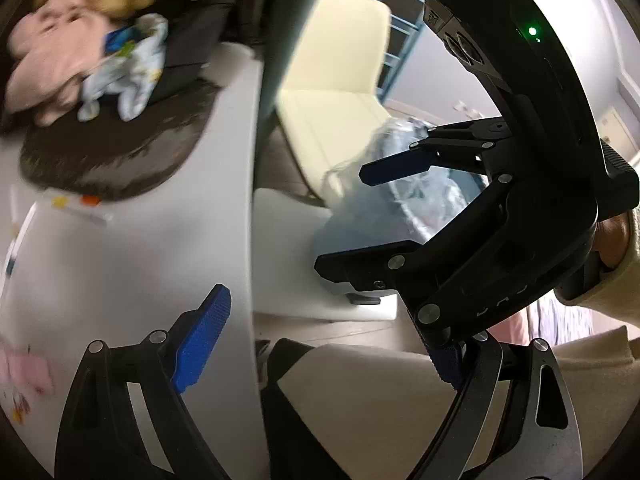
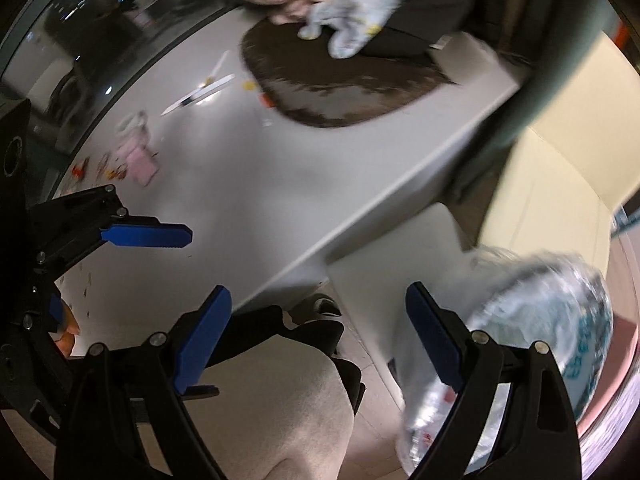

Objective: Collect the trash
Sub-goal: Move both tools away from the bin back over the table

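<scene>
My left gripper (image 1: 324, 344) is open and empty above the edge of the white table (image 1: 132, 264). My right gripper (image 2: 320, 340) is open and empty over the gap between the table (image 2: 256, 184) and a bin lined with a clear plastic bag (image 2: 532, 328). The bin with its bag also shows in the left wrist view (image 1: 384, 208), behind the right gripper (image 1: 348, 220). Small scraps lie on the table: a pink paper piece (image 2: 138, 164), white strips (image 2: 200, 94) and coloured bits (image 2: 108, 172). The left gripper (image 2: 120, 272) shows at the left edge of the right wrist view.
A dark furry mat (image 2: 344, 84) lies at the table's far end with pink and pale blue cloth (image 2: 352, 20) heaped behind it. A cream chair (image 1: 332, 92) stands beyond the table. A white step or low box (image 2: 384, 276) sits beside the bin. My lap is below.
</scene>
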